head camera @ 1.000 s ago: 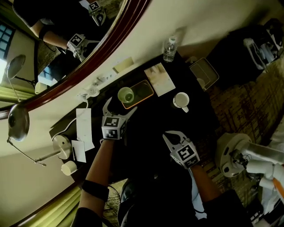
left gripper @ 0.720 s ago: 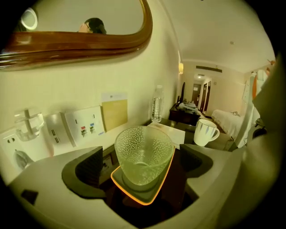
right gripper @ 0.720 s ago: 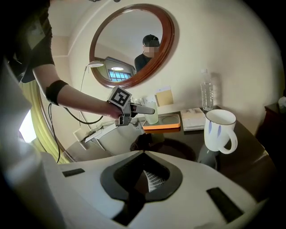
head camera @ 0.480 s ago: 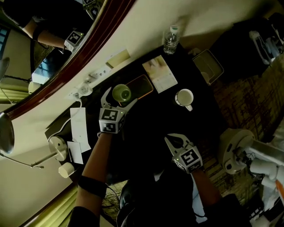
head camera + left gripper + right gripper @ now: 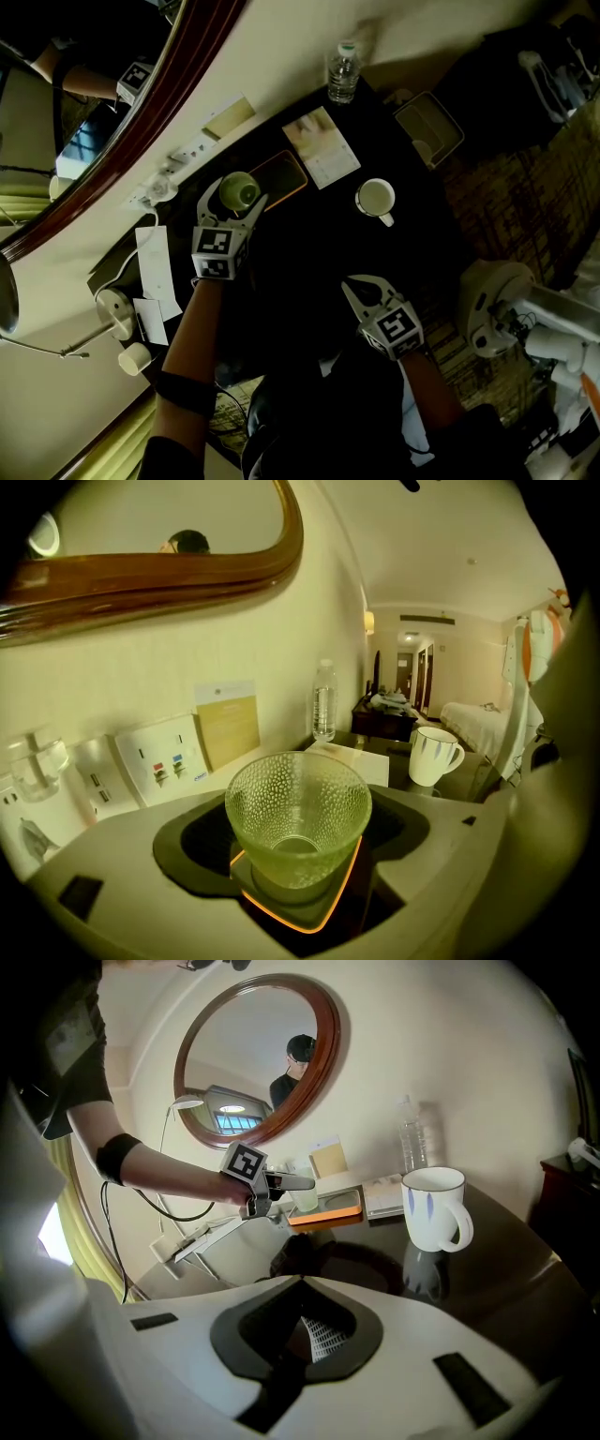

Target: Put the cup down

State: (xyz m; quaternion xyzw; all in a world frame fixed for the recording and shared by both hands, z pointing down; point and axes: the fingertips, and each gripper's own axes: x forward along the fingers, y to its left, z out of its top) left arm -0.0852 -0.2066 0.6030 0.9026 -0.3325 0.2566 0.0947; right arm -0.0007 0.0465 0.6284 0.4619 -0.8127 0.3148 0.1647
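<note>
A green dimpled glass cup [image 5: 239, 190] [image 5: 298, 817] stands on a dark tray with an orange rim [image 5: 286, 178] [image 5: 330, 913] near the wall. My left gripper [image 5: 234, 191] [image 5: 298, 808] reaches around it. Its jaws have just been closing, and the pads now hug both sides of the cup. The cup's base still rests on the tray. In the right gripper view the cup [image 5: 302, 1200] shows pale between the left gripper's fingers. My right gripper [image 5: 361, 286] [image 5: 300, 1283] hangs shut and empty over the dark table's near side.
A white mug [image 5: 377, 199] [image 5: 434, 1207] stands right of the tray. A booklet [image 5: 322, 147] and a water bottle [image 5: 343, 73] lie further back. A grey tray [image 5: 429, 131] sits at the table's far right corner. Wall sockets [image 5: 159, 761] and a lamp [image 5: 117, 314] are to the left.
My left gripper has slid forward until its fingers flank the green cup, and the gap between them has narrowed. My right gripper has sunk slightly and stays shut.
</note>
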